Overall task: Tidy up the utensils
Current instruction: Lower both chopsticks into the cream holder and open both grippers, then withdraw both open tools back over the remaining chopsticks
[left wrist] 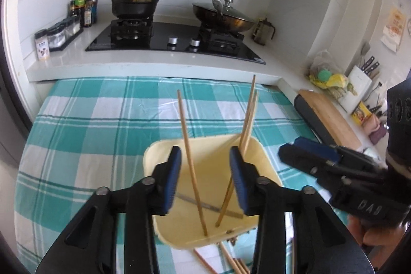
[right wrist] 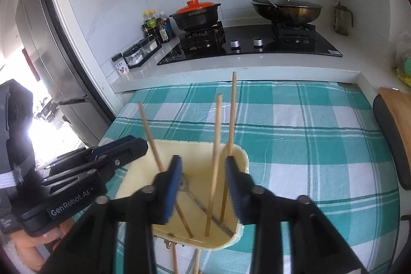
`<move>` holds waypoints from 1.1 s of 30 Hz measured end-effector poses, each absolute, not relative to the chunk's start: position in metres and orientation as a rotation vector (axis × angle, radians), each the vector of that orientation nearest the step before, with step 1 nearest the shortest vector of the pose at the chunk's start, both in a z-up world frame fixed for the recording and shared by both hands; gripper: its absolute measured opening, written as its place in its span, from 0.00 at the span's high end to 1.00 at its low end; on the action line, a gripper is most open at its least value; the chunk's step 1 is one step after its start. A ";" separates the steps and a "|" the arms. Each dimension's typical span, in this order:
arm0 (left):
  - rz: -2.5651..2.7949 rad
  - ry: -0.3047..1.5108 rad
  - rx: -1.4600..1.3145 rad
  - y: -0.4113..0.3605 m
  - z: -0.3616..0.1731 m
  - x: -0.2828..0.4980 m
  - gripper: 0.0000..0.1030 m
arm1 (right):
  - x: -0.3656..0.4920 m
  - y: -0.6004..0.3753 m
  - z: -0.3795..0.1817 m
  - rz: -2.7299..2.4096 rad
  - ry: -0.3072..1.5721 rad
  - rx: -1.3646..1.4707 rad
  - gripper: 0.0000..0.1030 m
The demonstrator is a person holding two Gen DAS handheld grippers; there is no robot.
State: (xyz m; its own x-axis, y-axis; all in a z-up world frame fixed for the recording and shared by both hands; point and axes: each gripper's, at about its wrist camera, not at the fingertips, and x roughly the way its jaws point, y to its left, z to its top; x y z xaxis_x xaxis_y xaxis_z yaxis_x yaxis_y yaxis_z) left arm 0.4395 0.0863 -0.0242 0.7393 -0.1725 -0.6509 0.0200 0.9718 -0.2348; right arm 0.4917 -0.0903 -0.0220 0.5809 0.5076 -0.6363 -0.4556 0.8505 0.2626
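Left wrist view: your left claw (left wrist: 205, 158) and right claw (right wrist: 203, 171) hang open over the cream tub (left wrist: 267, 166), where chopsticks (left wrist: 191, 158) lean, on the checked tabletop (left wrist: 102, 132).

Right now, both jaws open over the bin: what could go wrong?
1. Three chopsticks lean loosely in the cream bin; a bump from the right gripper could tip them out.
2. The left gripper straddles one stick and may knock it.
3. The light bin could slide on the checked cloth.
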 end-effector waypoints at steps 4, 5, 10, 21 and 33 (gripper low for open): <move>-0.130 0.795 -0.122 0.091 -0.040 0.385 0.28 | 0.452 -0.129 -0.026 0.579 0.778 0.022 0.52; -0.135 0.825 -0.103 0.092 -0.051 0.368 0.24 | 0.440 -0.140 -0.033 0.575 0.795 -0.010 0.52; -0.116 0.986 -0.110 0.093 -0.126 0.291 0.21 | 0.370 -0.200 -0.106 0.462 0.906 -0.140 0.52; 0.020 0.900 -0.121 0.062 -0.183 0.241 0.18 | 0.285 -0.256 -0.190 0.172 0.889 -0.140 0.52; 0.040 0.939 -0.045 0.053 -0.191 0.242 0.05 | 0.282 -0.259 -0.194 0.173 0.871 -0.113 0.51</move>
